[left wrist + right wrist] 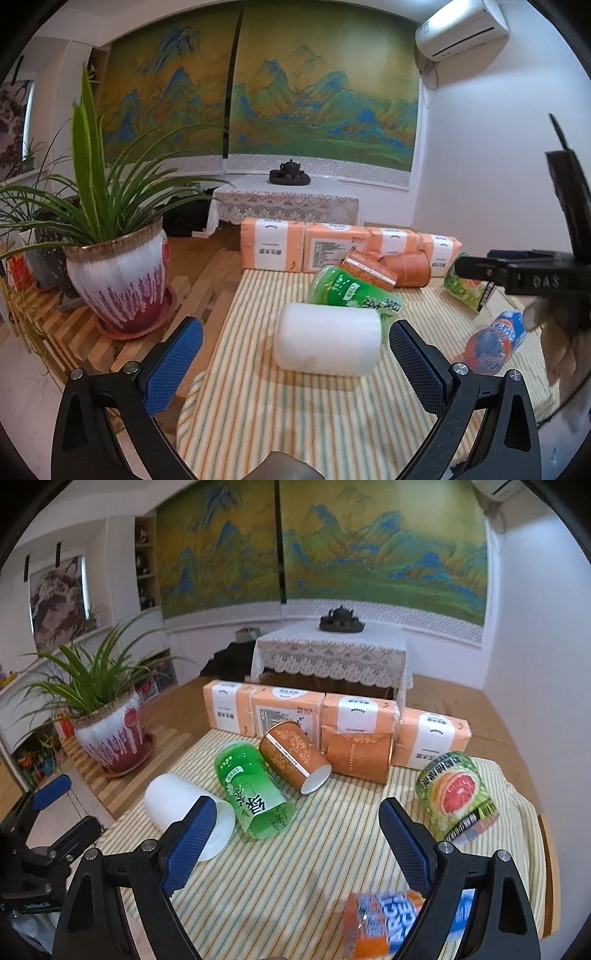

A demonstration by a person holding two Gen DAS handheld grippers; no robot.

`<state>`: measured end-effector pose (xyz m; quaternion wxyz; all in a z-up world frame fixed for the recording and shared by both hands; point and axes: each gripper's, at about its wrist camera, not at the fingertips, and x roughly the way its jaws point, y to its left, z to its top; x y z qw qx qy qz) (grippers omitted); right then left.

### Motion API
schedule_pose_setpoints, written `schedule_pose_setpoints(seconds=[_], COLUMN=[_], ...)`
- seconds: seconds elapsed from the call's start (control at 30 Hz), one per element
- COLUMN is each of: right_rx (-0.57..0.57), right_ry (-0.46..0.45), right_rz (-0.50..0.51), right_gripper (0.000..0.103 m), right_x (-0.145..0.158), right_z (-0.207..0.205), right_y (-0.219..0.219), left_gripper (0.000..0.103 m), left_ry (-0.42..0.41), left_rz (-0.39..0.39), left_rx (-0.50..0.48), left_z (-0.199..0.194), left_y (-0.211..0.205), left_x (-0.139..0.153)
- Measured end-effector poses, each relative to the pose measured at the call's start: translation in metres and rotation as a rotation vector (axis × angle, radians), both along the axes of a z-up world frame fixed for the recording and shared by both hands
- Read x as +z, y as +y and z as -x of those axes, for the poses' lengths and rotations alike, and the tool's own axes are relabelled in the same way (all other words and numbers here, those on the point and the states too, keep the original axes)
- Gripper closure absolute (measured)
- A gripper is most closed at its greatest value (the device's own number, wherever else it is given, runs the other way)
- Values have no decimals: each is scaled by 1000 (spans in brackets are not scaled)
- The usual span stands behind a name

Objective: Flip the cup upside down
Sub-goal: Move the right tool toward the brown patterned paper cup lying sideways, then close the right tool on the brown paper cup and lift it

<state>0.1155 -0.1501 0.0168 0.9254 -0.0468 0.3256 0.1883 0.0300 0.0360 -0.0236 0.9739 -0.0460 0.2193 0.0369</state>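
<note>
A white cup [328,339] lies on its side on the striped cloth [295,413], mouth toward the right in the right wrist view [184,810]. My left gripper [295,363] is open, its blue pads on either side of the cup and just short of it. My right gripper [295,840] is open and empty above the cloth, with the white cup behind its left finger [192,834]. The right gripper also shows at the right edge of the left wrist view [517,277].
A green cup [255,794], two orange cups [293,757], a grapefruit-print cup [454,794] and an orange-blue cup [384,919] lie on the cloth. Orange tissue packs [332,712] line the back. A potted plant [118,273] stands left on wooden slats.
</note>
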Motion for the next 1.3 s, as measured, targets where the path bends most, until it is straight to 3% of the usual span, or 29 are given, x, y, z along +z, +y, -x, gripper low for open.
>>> schedule_pose_setpoints(seconds=[0.47, 0.7, 0.87, 1.3], right_rx=[157, 208, 236, 286], right_ry=[182, 241, 279, 314], right_rz=[107, 206, 263, 324], right_gripper=[38, 40, 49, 49], right_x=[-14, -31, -49, -67], right_z=[-91, -132, -154, -176], right_y=[40, 66, 79, 94], left_gripper=[1, 1, 1, 1], left_ry=[36, 54, 59, 75], left_rz=[14, 32, 40, 63], left_rx=[71, 111, 135, 154], left_z=[-1, -5, -8, -16], left_y=[42, 61, 71, 87], left_x=[-11, -13, -14, -21])
